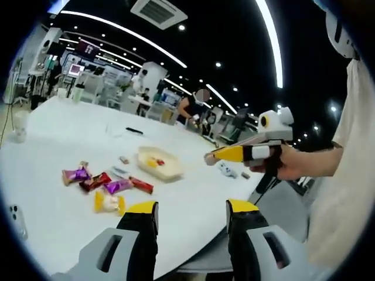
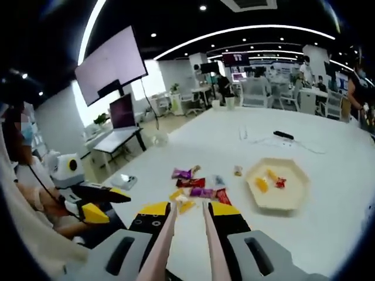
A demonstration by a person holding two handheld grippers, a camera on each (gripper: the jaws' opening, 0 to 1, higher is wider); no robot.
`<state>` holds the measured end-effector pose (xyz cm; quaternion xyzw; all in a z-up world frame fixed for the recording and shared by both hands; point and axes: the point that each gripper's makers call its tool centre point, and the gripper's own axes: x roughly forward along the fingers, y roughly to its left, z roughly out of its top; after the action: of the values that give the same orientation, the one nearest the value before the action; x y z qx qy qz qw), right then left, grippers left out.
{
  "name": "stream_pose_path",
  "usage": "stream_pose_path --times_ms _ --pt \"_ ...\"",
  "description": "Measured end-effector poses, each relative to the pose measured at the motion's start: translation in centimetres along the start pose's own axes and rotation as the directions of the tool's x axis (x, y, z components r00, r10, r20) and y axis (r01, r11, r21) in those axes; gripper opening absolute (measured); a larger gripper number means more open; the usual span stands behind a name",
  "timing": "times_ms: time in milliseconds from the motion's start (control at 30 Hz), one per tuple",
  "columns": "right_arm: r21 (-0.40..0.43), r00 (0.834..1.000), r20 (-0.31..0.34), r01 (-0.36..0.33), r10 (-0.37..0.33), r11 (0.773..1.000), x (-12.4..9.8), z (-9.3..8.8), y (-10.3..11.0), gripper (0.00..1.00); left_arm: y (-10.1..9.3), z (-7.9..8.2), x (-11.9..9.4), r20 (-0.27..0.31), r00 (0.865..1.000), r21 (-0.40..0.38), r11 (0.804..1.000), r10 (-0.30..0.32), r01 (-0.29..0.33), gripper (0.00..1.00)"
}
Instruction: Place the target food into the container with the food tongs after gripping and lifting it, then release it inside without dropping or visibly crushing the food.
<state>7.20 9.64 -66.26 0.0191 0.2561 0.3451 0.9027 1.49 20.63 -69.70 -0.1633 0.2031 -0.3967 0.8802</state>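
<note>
Snacks (image 1: 107,186) in shiny wrappers sit in a loose bunch on the white counter (image 1: 58,129) in the left gripper view, purple, red and yellow ones side by side. Just past them is the pale hexagon container (image 1: 159,163) with a couple of bits already in it. The left gripper (image 1: 191,213) hangs over the counter's near edge, jaws wide apart, nothing between them. The right gripper (image 1: 234,153) comes in from the right, held in a hand (image 1: 293,167).

Right gripper view: the right gripper (image 2: 188,215) has pink food tongs (image 2: 167,243) clamped in its jaws, tong tips slightly apart, just short of the snacks (image 2: 196,188). The container (image 2: 278,184) sits to the right of the pile. The left gripper (image 2: 94,202) shows at left.
</note>
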Motion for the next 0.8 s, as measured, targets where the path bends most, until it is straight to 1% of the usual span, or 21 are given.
stream_pose_path --times_ms 200,233,300,367,433,467,500,567,800 --pt "0.002 0.999 -0.02 -0.037 0.037 0.999 0.4 -0.6 0.4 0.25 0.4 0.5 -0.8 0.032 0.998 -0.011 0.998 0.062 -0.062 0.46" --pt "0.012 0.999 -0.026 -0.04 0.04 0.999 0.4 -0.7 0.3 0.25 0.5 0.5 -1.0 0.044 0.996 -0.019 0.997 0.079 -0.078 0.46" --pt "0.027 0.998 -0.024 -0.051 0.052 0.998 0.2 -0.5 0.4 0.25 0.6 0.6 -1.0 0.045 0.995 -0.036 0.995 0.093 -0.091 0.46" --pt "0.01 0.997 -0.038 -0.065 0.065 0.998 0.2 -0.6 0.6 0.25 0.6 1.1 -1.1 0.057 0.993 -0.027 0.994 0.105 -0.104 0.46" --pt "-0.008 0.996 -0.05 -0.076 0.076 0.997 0.3 -0.7 0.6 0.25 0.7 1.9 -1.3 0.083 0.989 -0.023 0.993 0.12 -0.118 0.46" --pt "-0.007 0.995 -0.058 -0.083 0.082 0.997 0.5 -0.9 0.5 0.25 0.8 2.5 -1.6 0.105 0.985 -0.027 0.991 0.136 -0.134 0.46" --pt "-0.009 0.995 -0.059 -0.083 0.082 0.996 0.6 -0.9 0.5 0.25 0.9 2.6 -1.8 0.11 0.984 -0.027 0.99 0.142 -0.14 0.46" --pt "-0.01 0.995 -0.057 -0.088 0.087 0.996 0.7 -0.8 0.6 0.25 1.0 2.5 -2.0 0.115 0.982 -0.034 0.988 0.153 -0.15 0.46" --pt "-0.021 0.992 -0.059 -0.11 0.109 0.994 1.1 -0.7 1.4 0.25 0.8 1.3 -2.9 0.105 0.979 -0.039 0.985 0.173 -0.17 0.46"
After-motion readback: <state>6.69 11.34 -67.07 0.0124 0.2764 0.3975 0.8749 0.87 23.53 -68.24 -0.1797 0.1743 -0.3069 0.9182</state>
